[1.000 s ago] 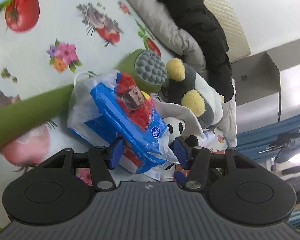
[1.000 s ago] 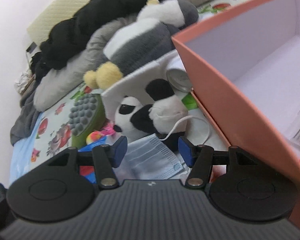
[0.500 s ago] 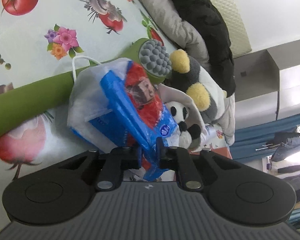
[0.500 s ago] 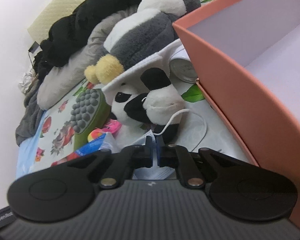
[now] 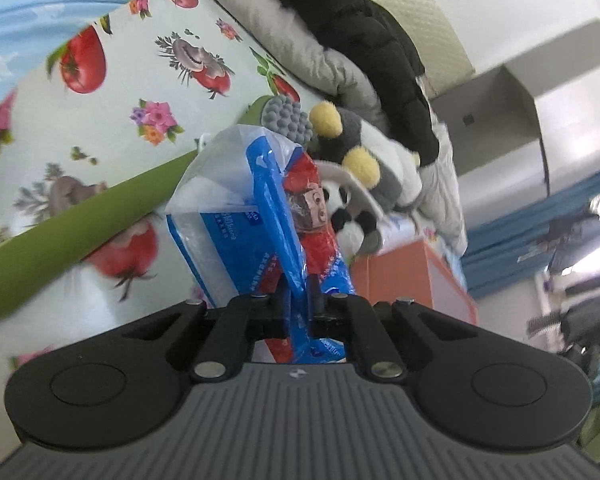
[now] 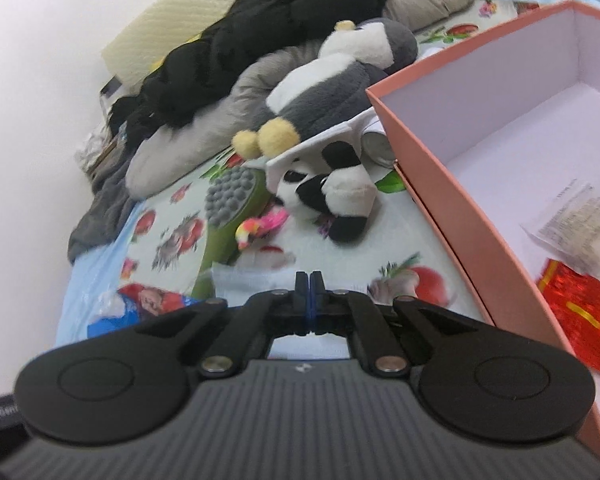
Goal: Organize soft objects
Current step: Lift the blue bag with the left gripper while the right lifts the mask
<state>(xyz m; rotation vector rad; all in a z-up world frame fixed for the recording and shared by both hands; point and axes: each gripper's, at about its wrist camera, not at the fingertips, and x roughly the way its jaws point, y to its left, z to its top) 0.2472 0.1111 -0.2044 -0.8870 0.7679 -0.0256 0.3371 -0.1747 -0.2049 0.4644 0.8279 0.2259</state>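
Left claw (image 5: 298,312) is clamped on the blue wipes pack (image 5: 260,232), lifted off the bed (image 5: 100,128). Right claw (image 6: 309,296) is pinched together; whether it grips the pale mask (image 6: 240,276) beneath is unclear.

Blue packet (image 5: 236,236): white lettering on the side, too small and blurred to read.
Leaflet (image 6: 568,212) in the pink box (image 6: 460,216): lines of fine print, illegible.
Red packet (image 6: 580,316): yellow marks, not readable.
Readable text: none.
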